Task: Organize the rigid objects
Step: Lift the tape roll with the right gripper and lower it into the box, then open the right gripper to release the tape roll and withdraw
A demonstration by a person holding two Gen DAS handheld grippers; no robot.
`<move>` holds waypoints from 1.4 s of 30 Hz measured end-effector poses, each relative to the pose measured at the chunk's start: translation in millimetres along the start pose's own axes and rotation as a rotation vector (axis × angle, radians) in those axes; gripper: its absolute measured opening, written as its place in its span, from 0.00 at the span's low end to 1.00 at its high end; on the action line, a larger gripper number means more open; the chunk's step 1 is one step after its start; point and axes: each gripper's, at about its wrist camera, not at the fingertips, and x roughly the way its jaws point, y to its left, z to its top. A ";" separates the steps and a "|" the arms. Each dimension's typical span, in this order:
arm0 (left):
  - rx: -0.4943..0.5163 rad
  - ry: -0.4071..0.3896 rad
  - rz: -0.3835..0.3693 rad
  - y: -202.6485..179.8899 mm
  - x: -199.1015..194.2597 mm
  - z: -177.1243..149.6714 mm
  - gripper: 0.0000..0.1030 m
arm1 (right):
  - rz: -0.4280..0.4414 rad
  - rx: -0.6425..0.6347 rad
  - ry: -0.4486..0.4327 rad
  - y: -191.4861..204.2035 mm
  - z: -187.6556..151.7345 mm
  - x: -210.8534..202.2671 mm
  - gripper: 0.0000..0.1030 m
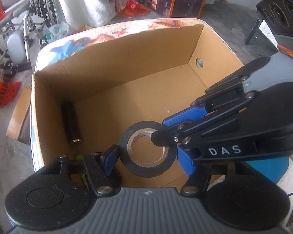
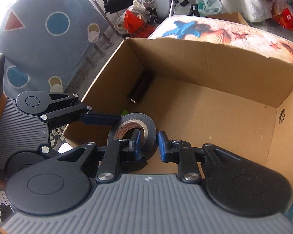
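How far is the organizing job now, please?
Done: a black cylinder already lies on the floor of the cardboard box, by its wall. In hand: the black tape roll hangs over the box between the left gripper and the right gripper, whose finger reaches through its hole. Left: releasing the roll inside. Other objects to sort are not visible.

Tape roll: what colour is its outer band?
Black tape roll, with a pale cardboard core; clearest in the left wrist view.
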 end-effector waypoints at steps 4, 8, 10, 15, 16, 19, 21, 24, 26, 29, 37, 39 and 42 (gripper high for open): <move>-0.008 0.101 -0.018 10.4 24.6 1.4 0.65 | 0.025 0.043 0.108 -11.2 3.1 34.7 0.18; -0.023 0.165 -0.028 20.2 39.3 3.2 0.63 | 0.028 0.064 0.175 -17.8 11.5 60.0 0.18; -0.028 0.191 -0.028 24.4 42.8 5.5 0.63 | 0.038 0.081 0.211 -23.5 16.4 72.7 0.18; -0.026 0.215 -0.004 33.6 36.2 4.1 0.66 | 0.052 0.089 0.265 -19.6 23.2 89.1 0.19; -0.025 0.210 -0.002 34.6 32.7 2.9 0.66 | 0.063 0.091 0.273 -18.2 24.3 91.4 0.19; -0.025 0.187 0.003 36.5 21.3 -0.9 0.71 | 0.095 0.104 0.289 -16.0 25.8 95.9 0.19; -0.020 0.175 0.016 38.7 15.9 0.5 0.71 | 0.100 0.104 0.286 -13.3 26.2 98.1 0.19; -0.017 0.145 0.029 37.1 5.1 -4.2 0.71 | 0.112 0.109 0.249 -13.9 25.8 89.1 0.20; -0.015 0.110 0.029 35.4 -5.4 -7.1 0.71 | 0.108 0.117 0.199 -15.0 22.8 69.8 0.23; -0.005 0.045 0.021 27.8 -29.5 -14.6 0.71 | 0.117 0.122 0.106 -17.0 12.8 28.6 0.28; 0.031 -0.200 -0.018 -10.7 -112.1 -46.0 0.81 | 0.103 0.091 -0.258 -11.8 -76.6 -117.3 0.37; 0.025 -0.256 -0.032 -16.8 -124.5 -64.2 0.86 | 0.106 0.091 -0.334 -7.9 -107.9 -143.4 0.40; 0.004 -0.327 -0.061 -35.6 -126.8 -92.0 0.91 | 0.113 0.110 -0.413 -4.8 -154.6 -168.8 0.40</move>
